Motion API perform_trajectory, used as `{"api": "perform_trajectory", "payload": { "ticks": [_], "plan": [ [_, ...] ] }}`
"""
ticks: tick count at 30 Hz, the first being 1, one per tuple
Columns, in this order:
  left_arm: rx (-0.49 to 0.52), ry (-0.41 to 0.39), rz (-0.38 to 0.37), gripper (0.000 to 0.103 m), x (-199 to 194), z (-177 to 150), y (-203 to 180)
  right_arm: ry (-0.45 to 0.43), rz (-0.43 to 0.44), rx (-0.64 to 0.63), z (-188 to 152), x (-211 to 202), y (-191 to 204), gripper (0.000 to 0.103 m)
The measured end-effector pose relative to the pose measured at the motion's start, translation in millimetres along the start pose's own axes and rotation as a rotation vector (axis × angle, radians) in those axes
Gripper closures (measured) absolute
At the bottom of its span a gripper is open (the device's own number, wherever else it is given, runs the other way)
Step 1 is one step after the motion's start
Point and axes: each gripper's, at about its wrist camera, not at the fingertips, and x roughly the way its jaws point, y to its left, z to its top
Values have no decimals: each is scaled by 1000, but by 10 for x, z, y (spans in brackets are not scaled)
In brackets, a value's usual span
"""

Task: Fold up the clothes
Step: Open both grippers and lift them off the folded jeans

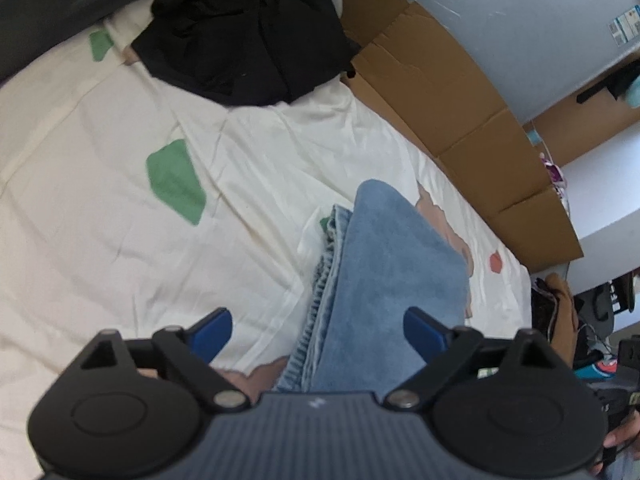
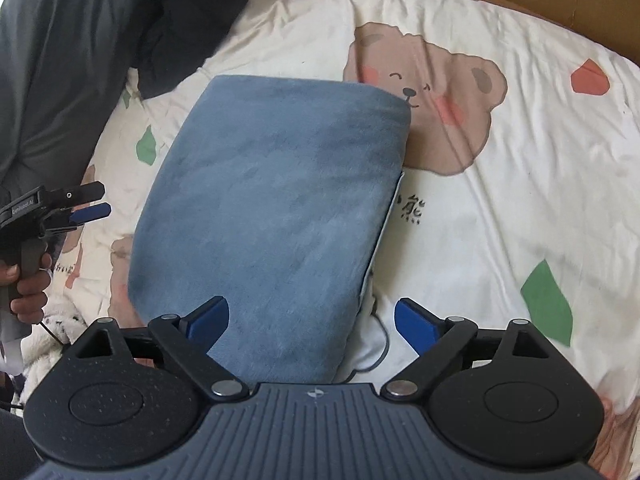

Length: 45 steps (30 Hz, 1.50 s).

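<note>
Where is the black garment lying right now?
In the left wrist view the black garment lies heaped at the far end of the bedsheet, beside the cardboard, beyond the folded blue cloth.

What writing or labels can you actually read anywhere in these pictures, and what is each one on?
"熊": printed on the bedsheet beside the bear drawing.
Small red characters on the sheet's left edge: too blurred to read.
Lettering on the left gripper, seen from the right wrist: too small to read.
Sticker on the grey wall: too blurred to read.
</note>
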Motion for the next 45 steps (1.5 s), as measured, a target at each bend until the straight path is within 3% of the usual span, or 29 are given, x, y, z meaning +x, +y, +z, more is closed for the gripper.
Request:
{"api": "perform_trajectory", "payload": {
  "ticks": [5,12,17,23,25,27,35,39,42,45],
  "plan": [
    [29,19,-23,11,192,68,-75,33,60,-96,170,99,-28,9],
    [53,15,-41,18,346,119,-127,-125,162,-18,170,106,-325,10],
    [116,62,-34,25,463,123,-207,-174,188,4,126,227,-482,10],
    [167,117,-36,31,611,139,-307,-201,229,42,83,454,-628,20],
    [190,132,-34,32,678,159,-342,-185,233,79,83,546,-676,31],
    [174,144,-40,35,747,170,-329,-173,228,83,86,611,-691,39],
    [131,188,-29,44,899,140,-220,-171,281,171,107,803,-848,41],
    [100,193,-48,43,962,109,-157,-166,296,189,115,894,-872,42],
    [85,194,-66,41,1013,103,-122,-163,297,185,134,956,-849,50],
    [70,207,-100,38,1082,105,-80,-165,285,188,164,1005,-813,51]
  ]
}}
